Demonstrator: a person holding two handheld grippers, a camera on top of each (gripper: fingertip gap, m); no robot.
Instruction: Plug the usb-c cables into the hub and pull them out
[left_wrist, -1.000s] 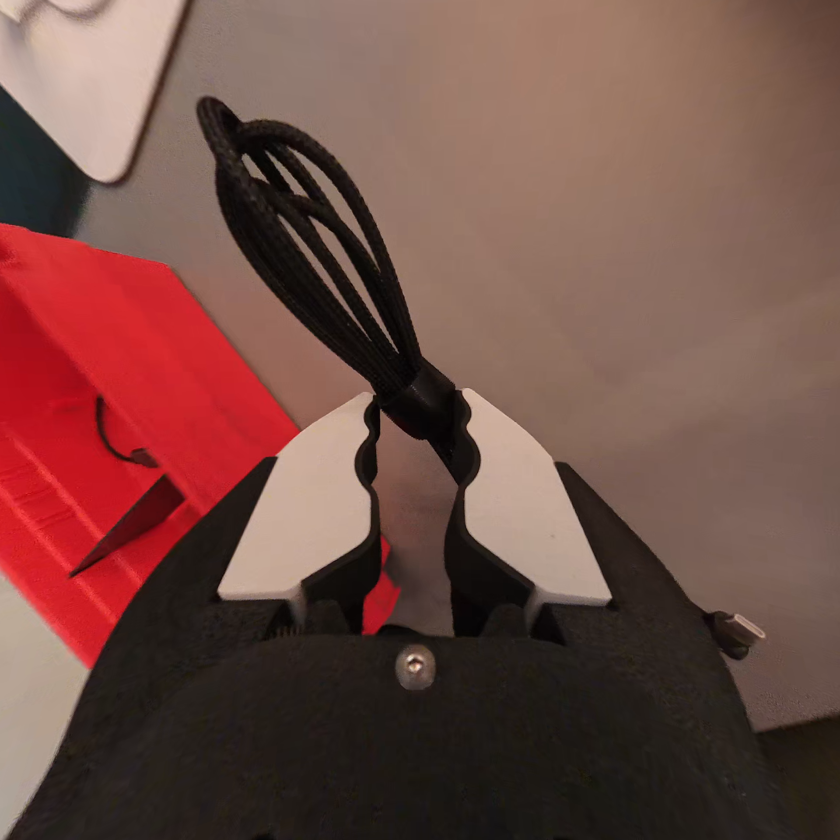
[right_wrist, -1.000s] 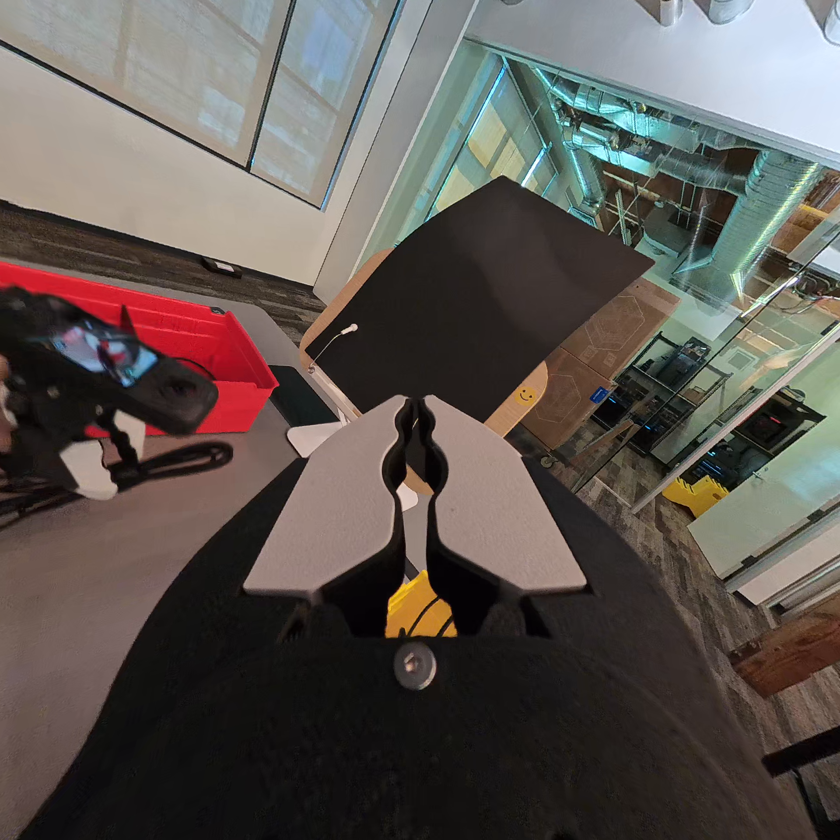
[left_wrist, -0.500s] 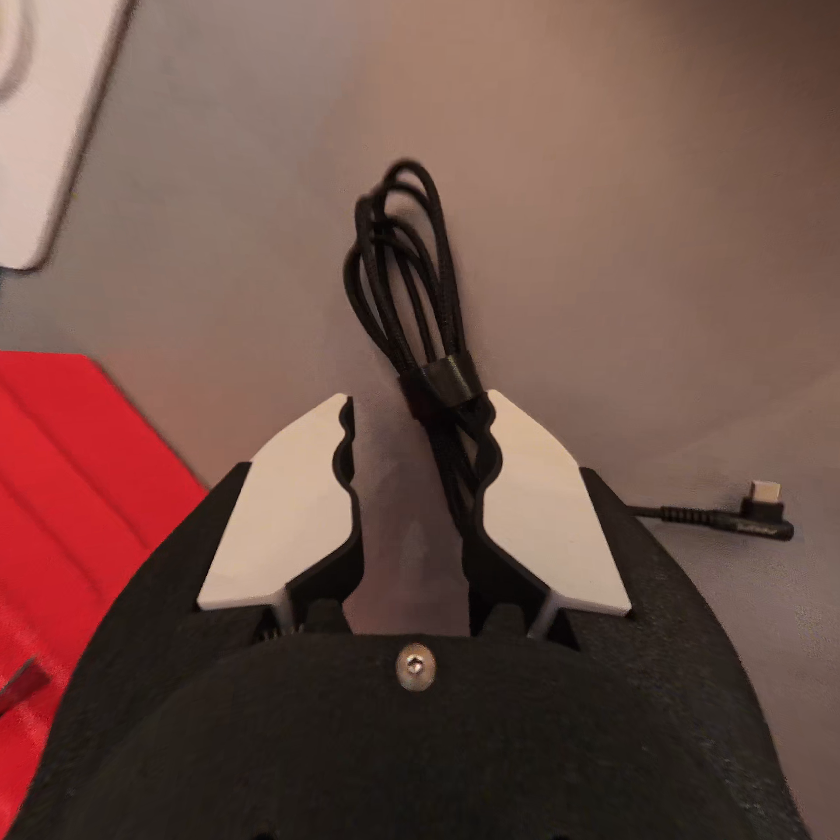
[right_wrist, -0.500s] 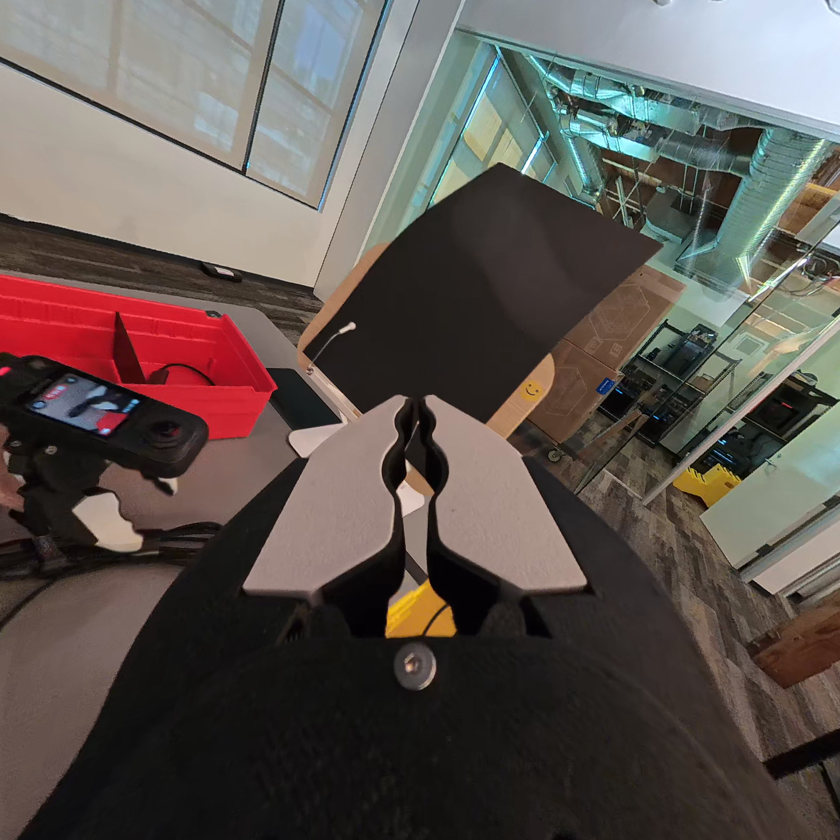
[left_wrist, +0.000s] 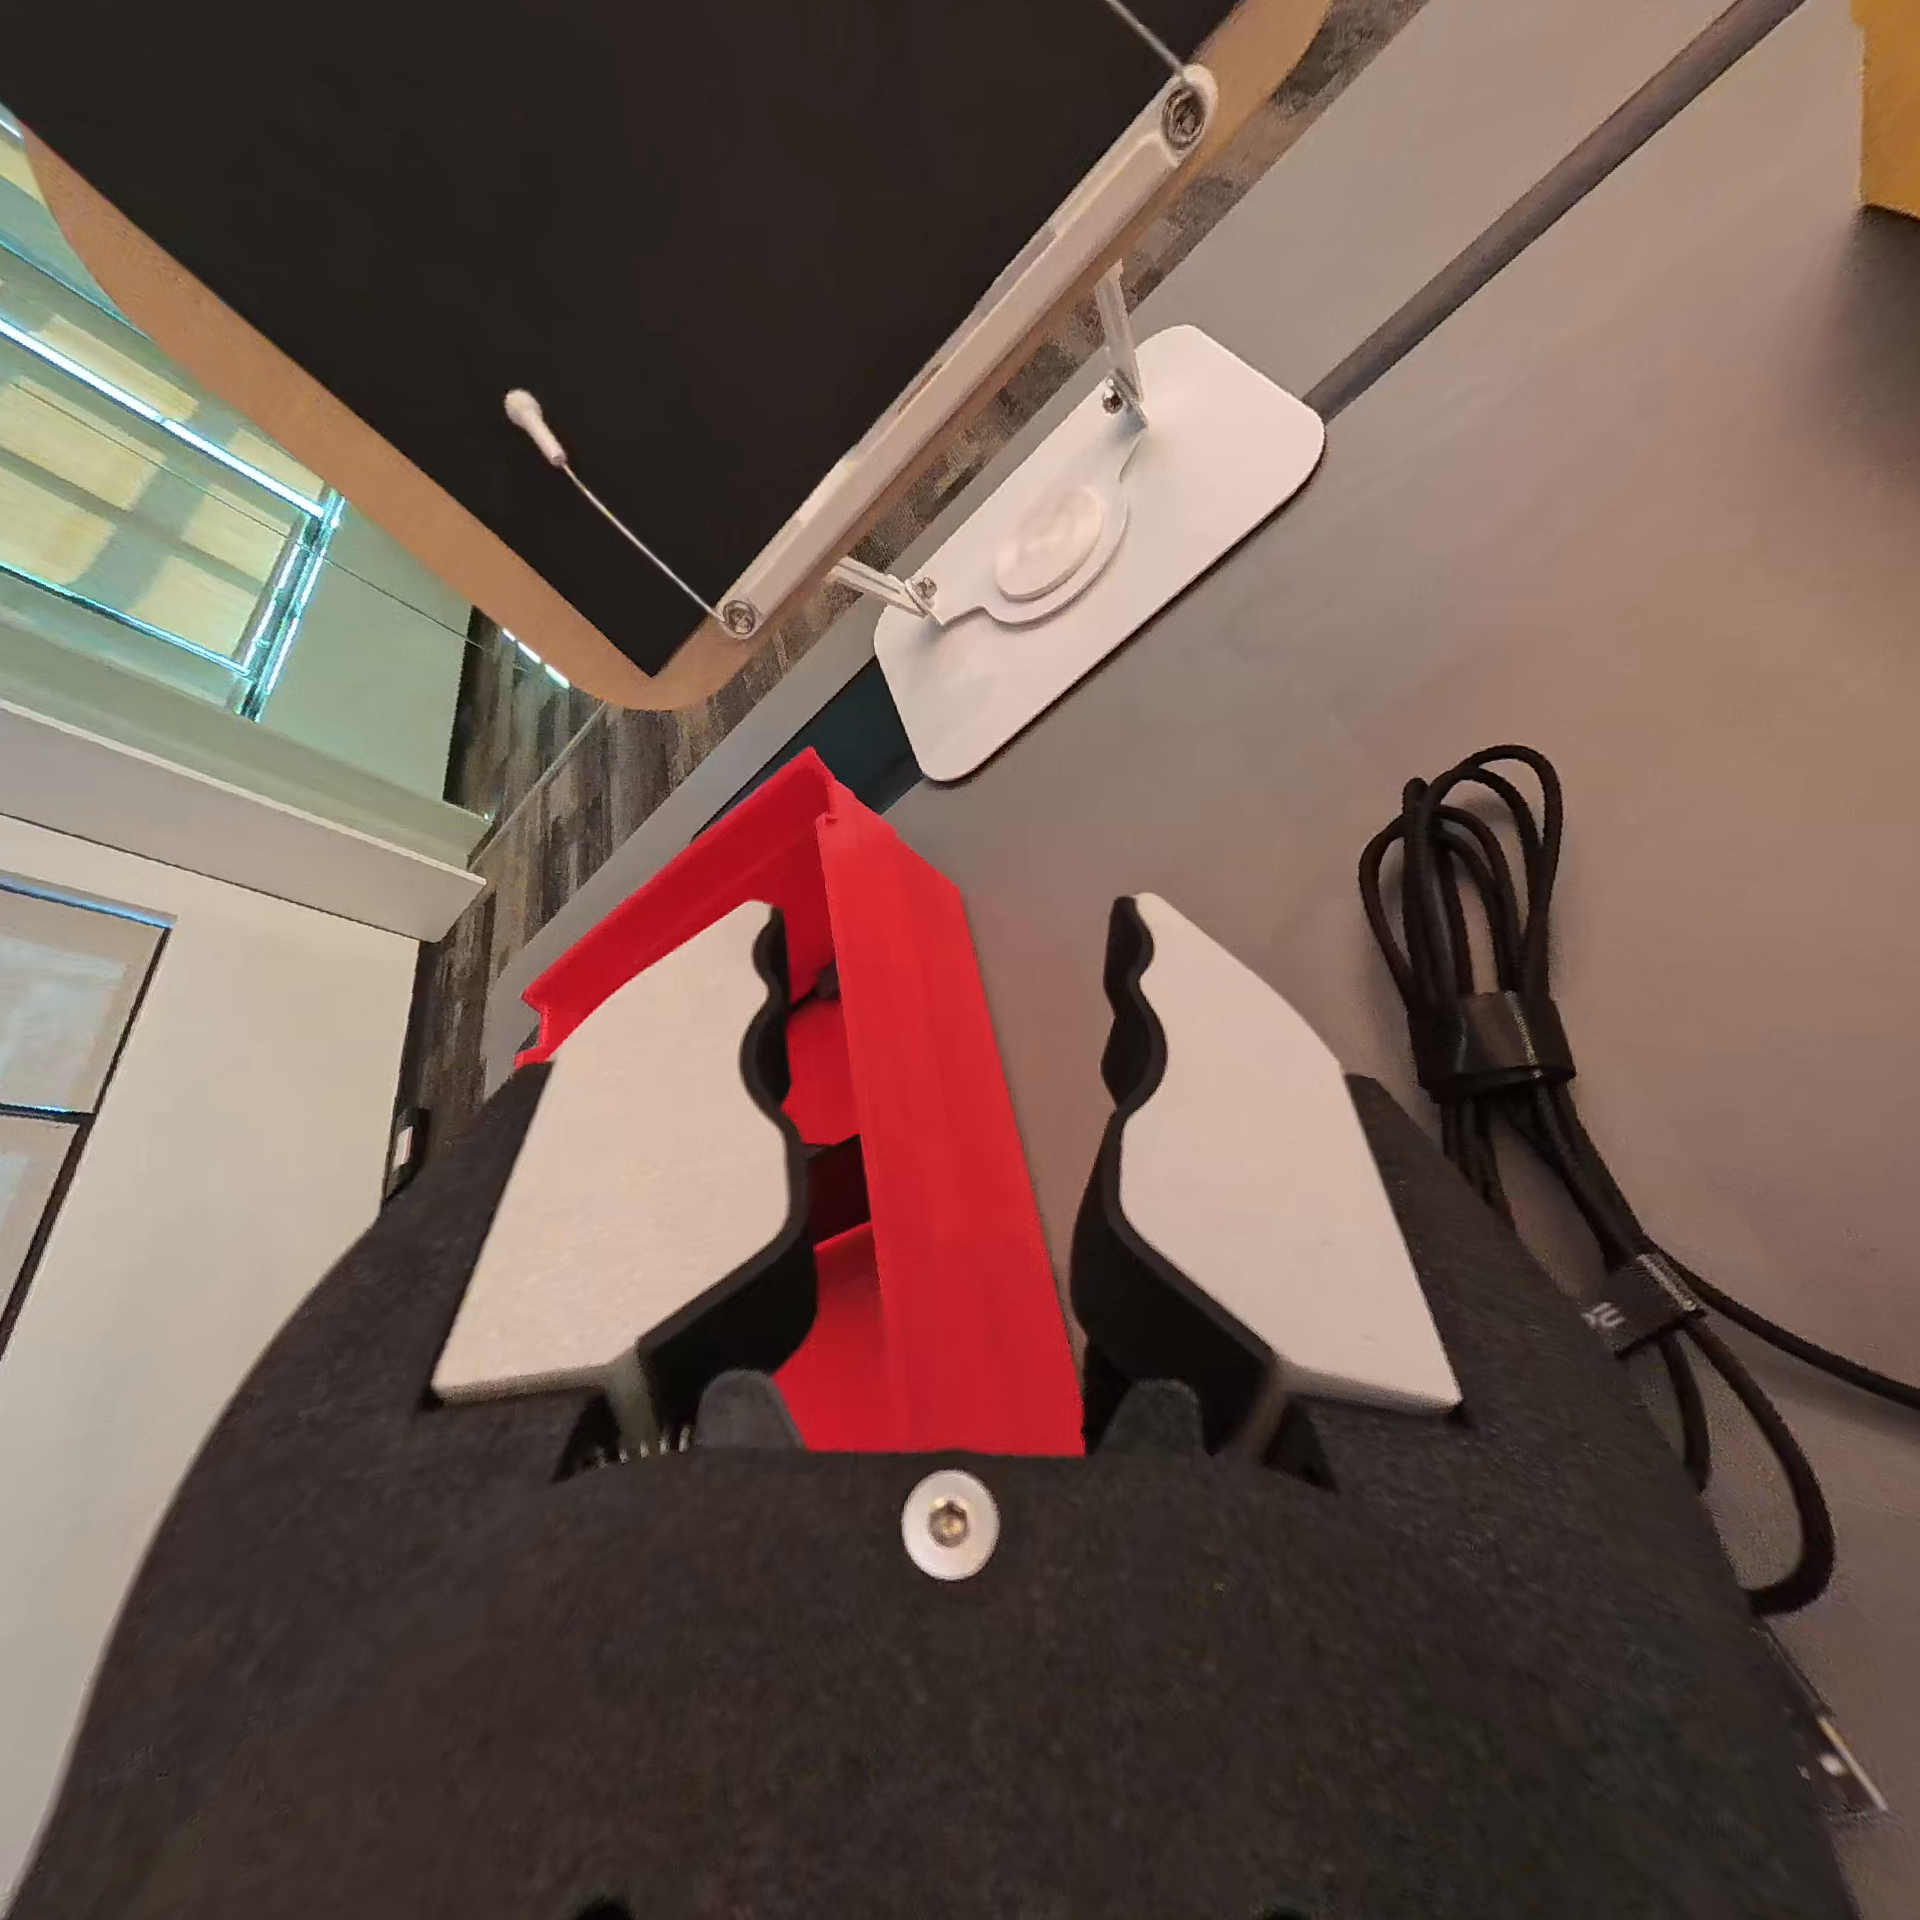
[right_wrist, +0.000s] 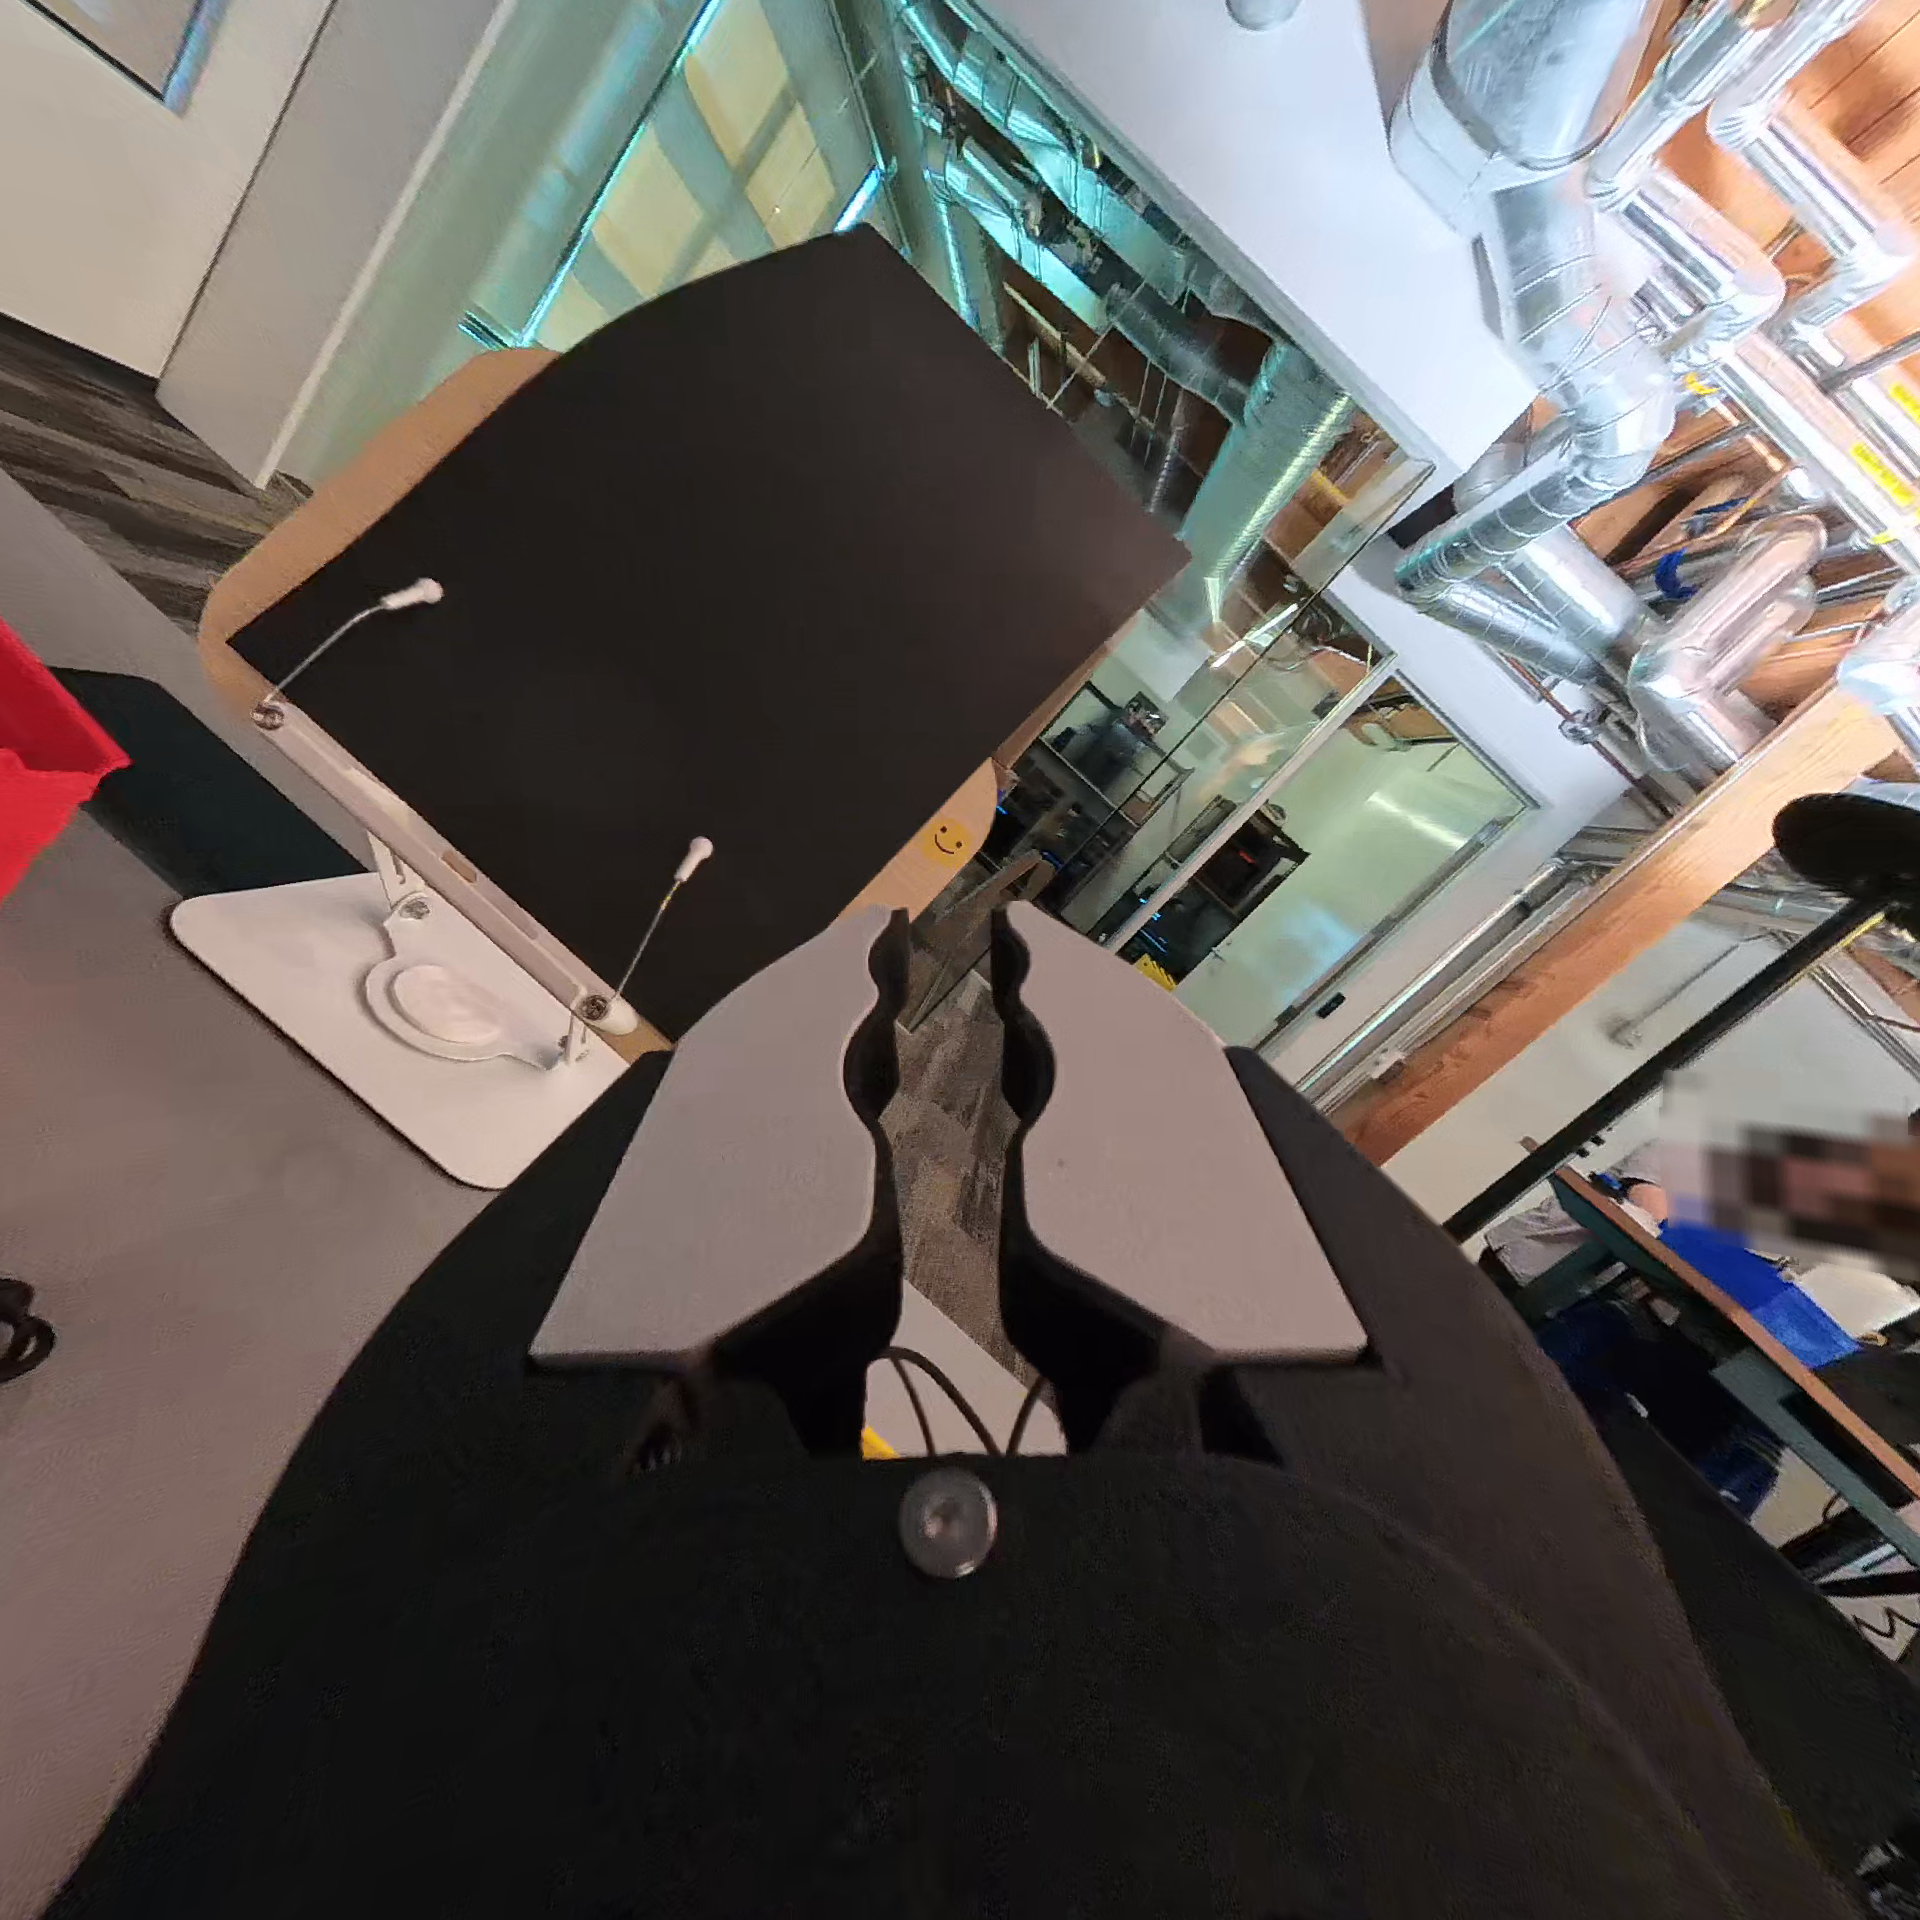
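Note:
A black braided usb-c cable (left_wrist: 1475, 935), coiled and held by a strap, lies on the grey table (left_wrist: 1558, 520) to the right of my left gripper. My left gripper (left_wrist: 945, 914) is wide open and empty, raised above the table and pointing at the red bin (left_wrist: 925, 1091). My right gripper (right_wrist: 945, 920) is slightly open and empty, held up and pointing past the table's far edge. A loop of the black cable (right_wrist: 16, 1335) shows at the left edge of the right wrist view. No hub is clearly in view.
A white stand base (left_wrist: 1101, 561) carries a tilted black panel (right_wrist: 707, 644) at the table's far edge. The red bin's corner (right_wrist: 42, 748) is at far left. A yellow object (left_wrist: 1891, 104) sits at far right. A person sits at a distant table (right_wrist: 1714, 1340).
My left gripper let go of the cable bundle, opened wide, and lifted and tilted up toward the red bin. My right gripper opened slightly and turned right.

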